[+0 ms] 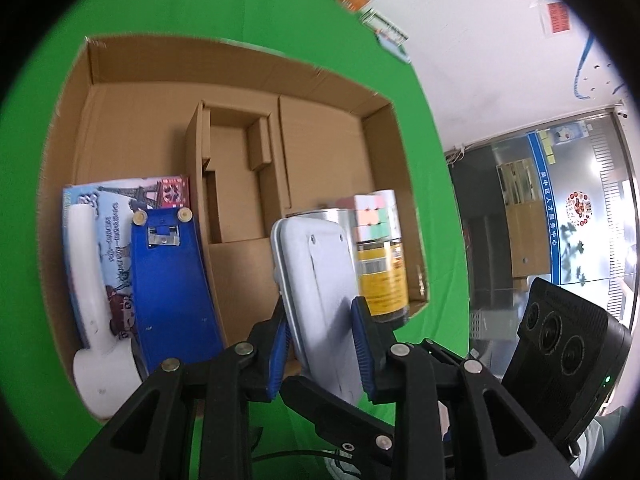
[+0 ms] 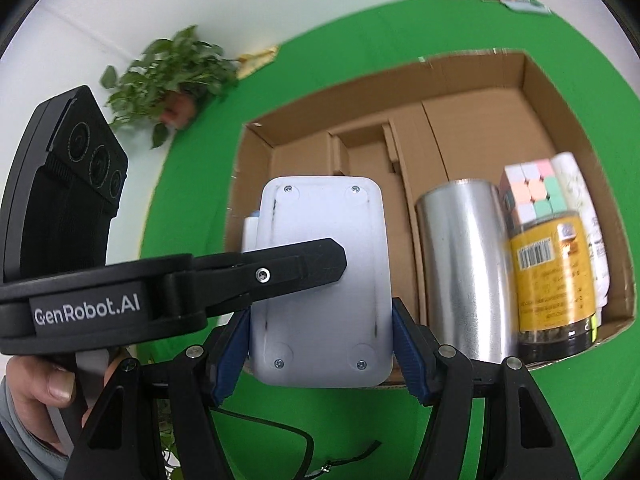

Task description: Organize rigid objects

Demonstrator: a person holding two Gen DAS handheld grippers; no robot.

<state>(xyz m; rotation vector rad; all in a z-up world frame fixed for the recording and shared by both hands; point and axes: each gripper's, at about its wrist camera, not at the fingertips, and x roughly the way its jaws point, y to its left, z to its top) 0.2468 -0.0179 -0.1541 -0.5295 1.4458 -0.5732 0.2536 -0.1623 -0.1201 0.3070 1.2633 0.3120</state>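
Between both grippers, white device (image 2: 320,280) stands lengthwise (screws showing).

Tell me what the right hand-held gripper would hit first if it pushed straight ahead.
Carrying the white rectangular plastic device, the right hand-held gripper would probably meet the brown cardboard box first, around its near wall or central cardboard insert; depth is unclear.

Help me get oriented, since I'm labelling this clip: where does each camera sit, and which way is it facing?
Left wrist: on the left gripper, looking along its fingers into the cardboard box; its fingers clamp the white device.
Right wrist: on the right gripper, facing the same box; the other gripper's finger and the person's hand show.
Shared: white device, silver can, cube, yellow-label jar.
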